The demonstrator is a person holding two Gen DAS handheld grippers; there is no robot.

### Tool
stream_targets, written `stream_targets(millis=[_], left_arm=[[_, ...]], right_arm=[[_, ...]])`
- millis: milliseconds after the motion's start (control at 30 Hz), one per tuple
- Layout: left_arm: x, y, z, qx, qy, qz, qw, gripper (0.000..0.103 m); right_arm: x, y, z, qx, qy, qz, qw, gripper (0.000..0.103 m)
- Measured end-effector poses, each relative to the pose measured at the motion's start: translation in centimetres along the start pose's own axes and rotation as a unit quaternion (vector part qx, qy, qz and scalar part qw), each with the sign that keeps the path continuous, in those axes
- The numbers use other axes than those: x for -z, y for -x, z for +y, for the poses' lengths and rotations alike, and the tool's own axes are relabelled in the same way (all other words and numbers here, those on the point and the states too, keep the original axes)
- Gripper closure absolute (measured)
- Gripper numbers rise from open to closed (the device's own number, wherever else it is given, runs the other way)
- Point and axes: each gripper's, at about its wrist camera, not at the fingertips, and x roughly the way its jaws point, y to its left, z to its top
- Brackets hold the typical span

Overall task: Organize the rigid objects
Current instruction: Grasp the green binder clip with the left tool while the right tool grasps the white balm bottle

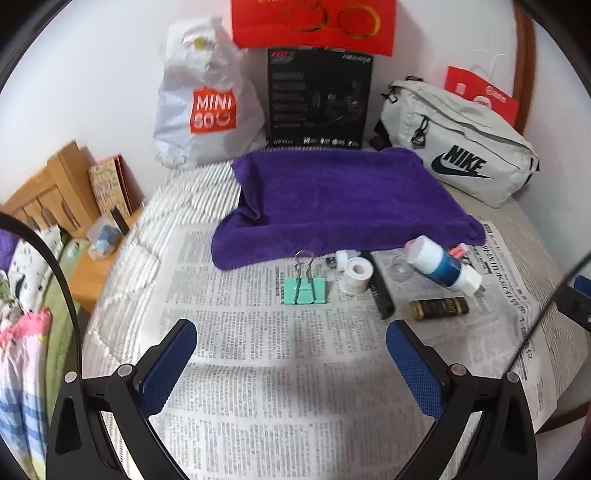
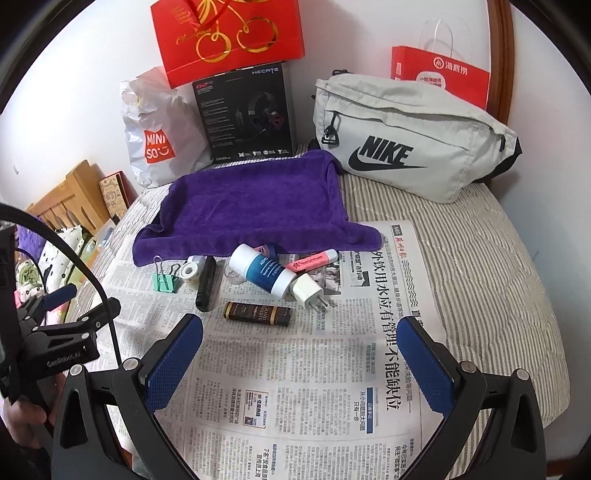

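Small items lie in a row on newspaper (image 1: 280,354) in front of a purple towel (image 1: 332,199): a green binder clip (image 1: 304,290), a white tape roll (image 1: 356,275), a black stick (image 1: 380,291), a white and blue bottle (image 1: 439,266), a dark brown tube (image 1: 439,308). The right wrist view also shows a white charger plug (image 2: 308,291) and a pink highlighter (image 2: 312,264). My left gripper (image 1: 291,332) hovers open just short of the clip. My right gripper (image 2: 301,328) is open near the brown tube (image 2: 257,314). Neither holds anything.
Against the wall stand a white Miniso bag (image 1: 207,107), a black headset box (image 1: 319,98), a grey Nike bag (image 1: 458,147) and red paper bags (image 1: 314,22). A wooden side table (image 1: 74,229) sits left. The left gripper's body (image 2: 59,332) shows at the left of the right view.
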Motion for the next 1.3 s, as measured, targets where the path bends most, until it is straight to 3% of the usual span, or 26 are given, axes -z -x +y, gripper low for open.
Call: stream_targets(millis=[400,833,1000,1067,1167,1233,1300], left_arm=[[-0.8,-8.3,0.8,-0.015,0.011,0.050,0.9986,0.000],[-1.1,-10.8,-0.2,-0.005,0.008,0.039,0.9992,0.001],[-1.0,-11.2,0.0,-0.008,0.017,0.036,0.9992,0.016],[-0.8,-11.0,0.2,-0.004,0.027,0.030,0.9992,0.017],[-0.8,-10.7,0.4,0.002,0.033,0.019,0.9993,0.031],[-0.8,-10.7,0.5,0.006,0.034,0.017,0.9993,0.033],[-0.9,-10.7,0.6,0.009,0.036,0.015,0.9992,0.041]], right_arm=[[0.6,-3.7,-1.2,0.012,-0.009,0.039,0.999,0.000],[1.0,-7.1,-3.0,0.017,-0.027,0.075,0.997,0.000],[1.2,-7.8,-3.2,0.015,-0.028,0.083,0.996,0.000],[1.2,-8.0,-3.2,0.015,-0.027,0.086,0.996,0.000],[1.3,-8.3,-3.2,0.016,-0.028,0.089,0.995,0.000],[1.3,-8.4,-3.2,0.016,-0.028,0.091,0.995,0.000],[1.3,-8.5,-3.1,0.016,-0.026,0.092,0.995,0.000]])
